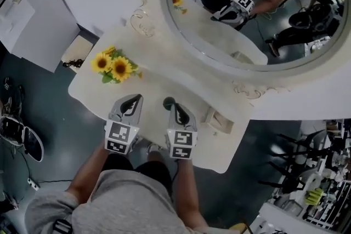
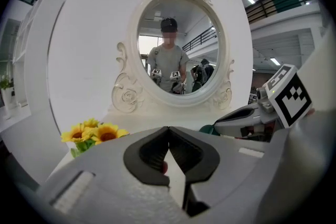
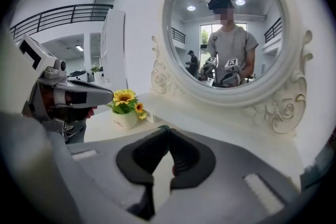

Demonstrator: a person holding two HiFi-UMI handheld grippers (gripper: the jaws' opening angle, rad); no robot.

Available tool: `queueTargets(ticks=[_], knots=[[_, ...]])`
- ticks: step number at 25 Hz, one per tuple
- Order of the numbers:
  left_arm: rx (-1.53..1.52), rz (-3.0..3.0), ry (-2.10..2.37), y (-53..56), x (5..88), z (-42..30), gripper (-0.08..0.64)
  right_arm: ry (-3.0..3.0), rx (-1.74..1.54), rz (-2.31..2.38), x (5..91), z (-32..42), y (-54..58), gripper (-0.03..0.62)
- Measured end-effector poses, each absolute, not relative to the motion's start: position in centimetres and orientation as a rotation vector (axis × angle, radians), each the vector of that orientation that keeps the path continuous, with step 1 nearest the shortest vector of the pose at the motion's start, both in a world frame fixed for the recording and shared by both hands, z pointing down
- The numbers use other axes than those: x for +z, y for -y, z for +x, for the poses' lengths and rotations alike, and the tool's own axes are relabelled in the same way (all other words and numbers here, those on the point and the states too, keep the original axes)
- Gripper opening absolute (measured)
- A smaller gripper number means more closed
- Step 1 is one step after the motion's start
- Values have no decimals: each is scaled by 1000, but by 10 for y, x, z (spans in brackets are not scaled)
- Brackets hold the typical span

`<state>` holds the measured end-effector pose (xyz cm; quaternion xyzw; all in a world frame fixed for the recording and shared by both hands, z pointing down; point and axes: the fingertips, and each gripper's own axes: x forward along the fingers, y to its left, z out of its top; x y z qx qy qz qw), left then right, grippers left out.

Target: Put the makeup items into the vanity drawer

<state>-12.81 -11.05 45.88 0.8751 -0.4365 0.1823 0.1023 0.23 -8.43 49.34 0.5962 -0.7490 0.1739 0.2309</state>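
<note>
- Left gripper (image 2: 168, 129): jaws clenched tip to tip, nothing between the pads
- Right gripper (image 3: 168, 131): jaws almost fully closed, pinching a small dark-green makeup item (image 1: 168, 101) at the very tips; the item sticks out just ahead of the jaws
- The two grippers sit side by side, the left gripper's jaws near the right gripper's left flank
- Vanity drawer: in no view; judged to lie below and behind both jaws, under the front edge of the tabletop (image 1: 159, 79)
- Risk 1: the hold is a shallow tip pinch, so a quick swing or roll of the right gripper could let the item twist out and fall to the tabletop or past its front edge to the floor
- Risk 2: the left gripper is shut and the drawer unseen; if the drawer is closed, the item has nowhere to go until it is opened
- Risk 3: the grippers are close, so a sideways move by either could knock the item loose
- Room: bare tabletop ahead of both jaws; sunflower pot (image 1: 114, 67) ahead-left of the left jaws; small white holder (image 1: 220, 121) just right of the right jaws; oval mirror (image 2: 178, 34) well ahead, closing off forward travel
- Tabletop front edge runs beneath the gripper bodies, behind the jaws
</note>
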Motion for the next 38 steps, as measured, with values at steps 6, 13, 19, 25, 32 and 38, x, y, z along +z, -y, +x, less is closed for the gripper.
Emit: queueTargets(ticks=[6, 13, 19, 25, 32, 38], knots=[[515, 2701, 1160, 108, 439, -80, 11, 1999, 473, 1792, 471, 40, 69, 20], [505, 2803, 1001, 98, 430, -25, 11, 1871, 481, 1969, 460, 95, 40, 20], [512, 2872, 847, 86, 430, 24, 11, 1771, 517, 2086, 459, 138, 13, 20], [525, 2919, 718, 74, 432, 68, 11, 1684, 535, 2185, 458, 176, -8, 20], [563, 2937, 615, 63, 442, 106, 11, 1592, 579, 2251, 469, 214, -28, 20], [613, 2932, 565, 57, 456, 130, 11, 1564, 629, 2273, 486, 237, -36, 20]])
